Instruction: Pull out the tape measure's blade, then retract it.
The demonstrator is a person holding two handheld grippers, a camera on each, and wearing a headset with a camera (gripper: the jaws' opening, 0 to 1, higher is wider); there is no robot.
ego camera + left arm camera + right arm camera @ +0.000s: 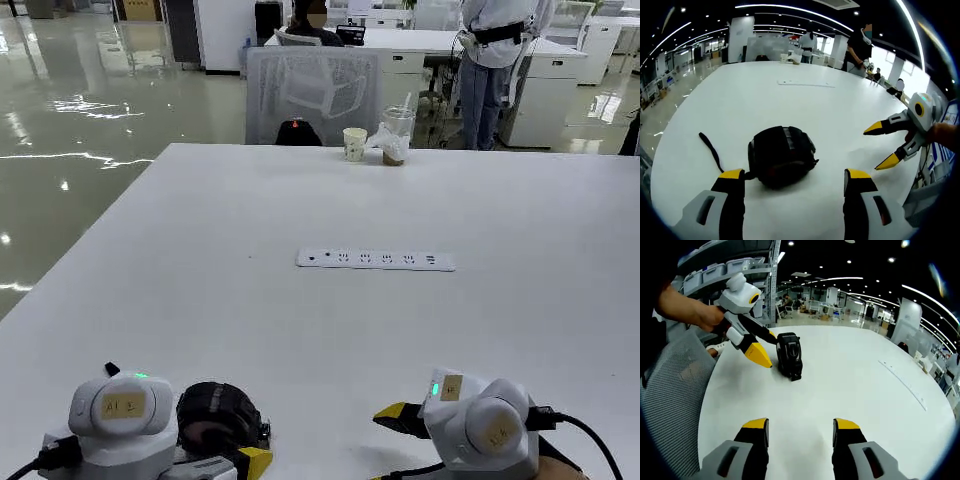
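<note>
Left gripper [795, 174] and right gripper [800, 424] spread; tape measure [781, 155] by left jaws, power strip [375, 260] beyond.

Ceiling strip lights [790, 7] are flooding the room brightly and evenly, streaking glare across the glossy floor [90, 105] while the white table [330, 200] is nearly washing out. The tape measure [781, 155] is casting only a soft shadow. Both gripper views are bowing hard at their edges, where background detail seems to be smearing.

The left tongs [795, 175] and the right tongs [801, 424] are held low, jaws spread apart, angled toward one another.
</note>
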